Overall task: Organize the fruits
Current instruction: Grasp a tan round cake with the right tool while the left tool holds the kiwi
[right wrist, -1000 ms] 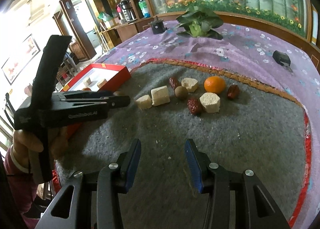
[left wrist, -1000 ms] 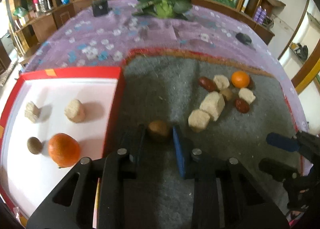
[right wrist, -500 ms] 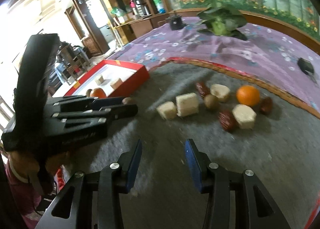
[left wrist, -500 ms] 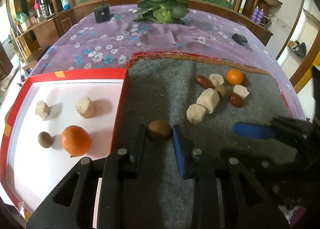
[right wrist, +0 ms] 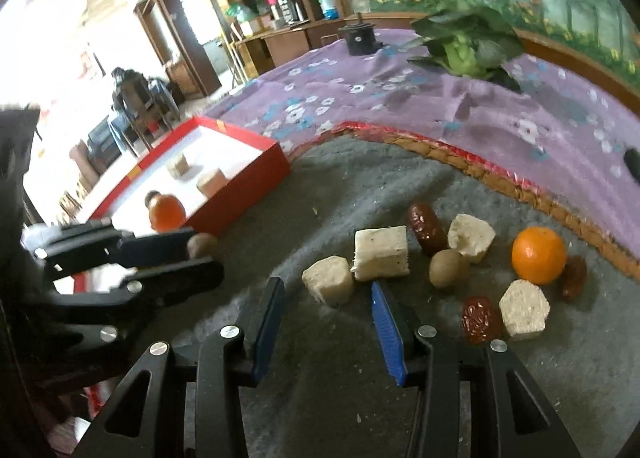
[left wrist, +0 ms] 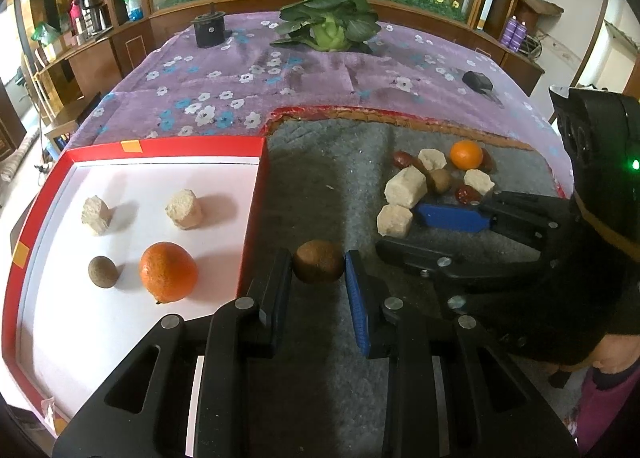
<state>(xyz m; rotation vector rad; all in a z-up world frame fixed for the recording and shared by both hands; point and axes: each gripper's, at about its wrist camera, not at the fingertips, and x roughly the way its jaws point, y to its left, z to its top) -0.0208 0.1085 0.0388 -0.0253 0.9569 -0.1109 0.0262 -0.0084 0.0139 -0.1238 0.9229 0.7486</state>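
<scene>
- Holding the small brown fruit (left wrist: pixel 318 261), your left gripper (left wrist: pixel 318 272) has it between the two pads just beside the red tray's (left wrist: pixel 252 218) near wall, over the grey mat (left wrist: pixel 328 378). The fingers are narrowed to the fruit's width; whether it is lifted off the mat or resting on it cannot be told from this view.
- Handling judgement: the fruit looks small, round, light and firm-skinned. A round body can roll out of flat pads, so grip across its widest part, as now, with modest pressure.
- The tray holds an orange (left wrist: pixel 168 272), a second brown fruit (left wrist: pixel 103 272) and two pale chunks (left wrist: pixel 183 209), with bare white floor beside them.
- Your left gripper points forward, roughly level, along the tray's side wall; the tray lies to its left.
- Your right gripper (right wrist: pixel 326 322) is low over the mat, fingers wide and holding nothing, aimed at a pale cube (right wrist: pixel 328 280) that sits between the fingertips' line and a larger white block (right wrist: pixel 381 254).
- The cube looks dry, light and crumbly at the edges; take it across two flat faces.
- Further fruit remains on the mat: an orange (right wrist: pixel 539 255), red dates (right wrist: pixel 426 227), another brown fruit (right wrist: pixel 445 268).
</scene>
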